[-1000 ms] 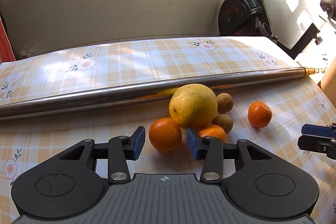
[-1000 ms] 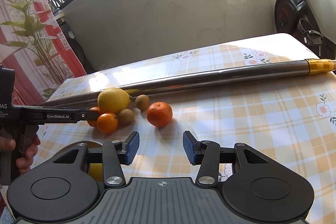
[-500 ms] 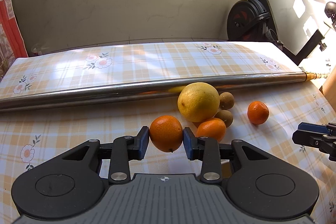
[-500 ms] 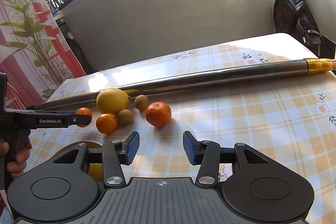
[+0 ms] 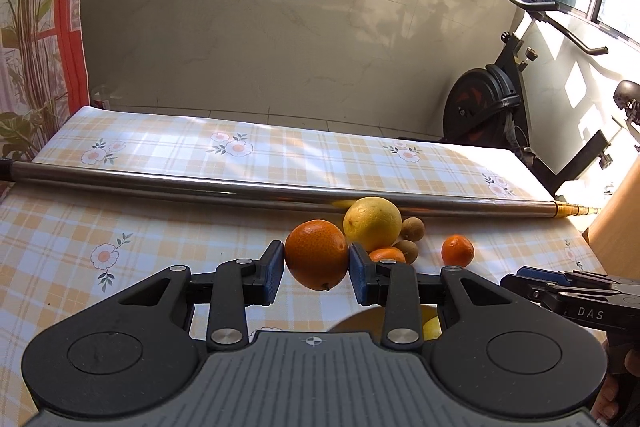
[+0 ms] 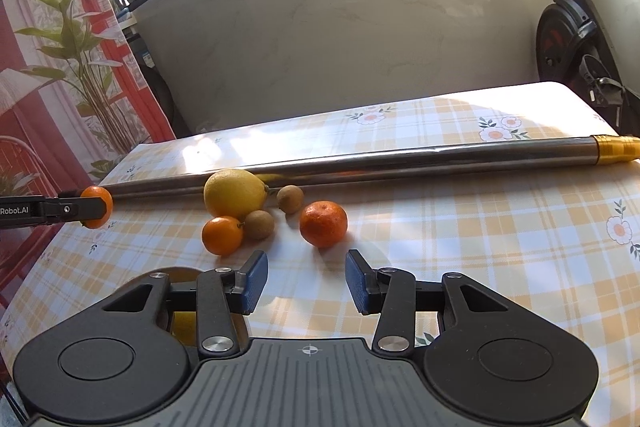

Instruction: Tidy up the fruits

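My left gripper (image 5: 317, 265) is shut on an orange (image 5: 316, 255) and holds it above the checked tablecloth. In the right wrist view this gripper (image 6: 86, 207) and its orange (image 6: 96, 207) hang at the far left. On the cloth lie a large lemon (image 5: 372, 223), a small orange (image 5: 386, 254), two brown kiwis (image 5: 413, 227) and a tangerine (image 5: 457, 250). My right gripper (image 6: 306, 277) hovers just in front of the tangerine (image 6: 323, 223). Its jaws are closing with nothing between them.
A long steel pole (image 5: 240, 187) lies across the table behind the fruit. Below the grippers a wooden dish (image 5: 360, 321) with a yellow fruit (image 5: 432, 327) shows partly. An exercise bike (image 5: 492, 107) stands past the table's far right corner.
The left jaws have shut on the orange and carried it up and to the left, away from the cluster. The right gripper has stayed in place.
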Demonstrator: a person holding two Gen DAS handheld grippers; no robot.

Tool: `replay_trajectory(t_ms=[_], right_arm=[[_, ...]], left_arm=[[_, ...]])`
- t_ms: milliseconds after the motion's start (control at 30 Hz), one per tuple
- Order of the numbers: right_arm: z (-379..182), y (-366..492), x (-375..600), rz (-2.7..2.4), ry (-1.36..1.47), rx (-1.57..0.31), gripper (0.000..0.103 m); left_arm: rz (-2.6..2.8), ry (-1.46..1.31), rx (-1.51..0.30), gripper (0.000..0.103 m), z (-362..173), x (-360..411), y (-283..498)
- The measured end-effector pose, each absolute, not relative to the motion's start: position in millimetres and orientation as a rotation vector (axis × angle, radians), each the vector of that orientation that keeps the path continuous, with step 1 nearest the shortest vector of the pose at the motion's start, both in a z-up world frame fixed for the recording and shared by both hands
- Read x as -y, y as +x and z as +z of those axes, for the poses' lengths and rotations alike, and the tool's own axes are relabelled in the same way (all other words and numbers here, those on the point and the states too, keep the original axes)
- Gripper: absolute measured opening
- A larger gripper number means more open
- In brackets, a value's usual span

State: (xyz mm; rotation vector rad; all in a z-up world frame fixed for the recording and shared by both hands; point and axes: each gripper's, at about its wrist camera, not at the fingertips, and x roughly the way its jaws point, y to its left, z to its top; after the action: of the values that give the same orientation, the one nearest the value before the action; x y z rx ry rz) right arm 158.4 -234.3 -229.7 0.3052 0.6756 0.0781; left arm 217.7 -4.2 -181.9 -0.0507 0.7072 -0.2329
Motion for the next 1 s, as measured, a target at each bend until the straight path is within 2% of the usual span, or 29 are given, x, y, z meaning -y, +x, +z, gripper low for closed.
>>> replay_trajectory(t_ms=[267,333,467,567,700,833,1000], right_arm=[[-220.2,165.1,229.8,0.102,0.265,-0.656,0.025],[-217.5,165.4,228.5,0.109,0.246,-0.646,0.019],[-214.3,165.9,226.5,0.130,0.214,-0.632,0.013],[-212.0,167.5,224.5,0.139,0.166,-0.626,0.013],[-217.9,175.7,227.3,0.124,0.131,-0.622,0.024],[-232.1,191.1,233.2,0.103,0.159,-0.631,0.030],[-247.3,208.6,228.2,0.069,0.150,-0.649,0.031]], left_arm=[[-0.220,-0.126,-0.722,0.037,-189.8,0.8,204.0],[-0.205,-0.113,-0.723,0.037,-193.1,2.1,199.7],[-0.194,-0.096,-0.718,0.037,-194.5,2.8,193.8],[-0.204,-0.116,-0.720,0.037,-195.5,1.5,192.2],[-0.216,-0.115,-0.724,0.037,-196.7,2.4,190.7],[-0.216,-0.118,-0.721,0.037,-197.7,2.4,188.6],[-0.210,-0.124,-0.725,0.037,-199.2,2.6,188.4]])
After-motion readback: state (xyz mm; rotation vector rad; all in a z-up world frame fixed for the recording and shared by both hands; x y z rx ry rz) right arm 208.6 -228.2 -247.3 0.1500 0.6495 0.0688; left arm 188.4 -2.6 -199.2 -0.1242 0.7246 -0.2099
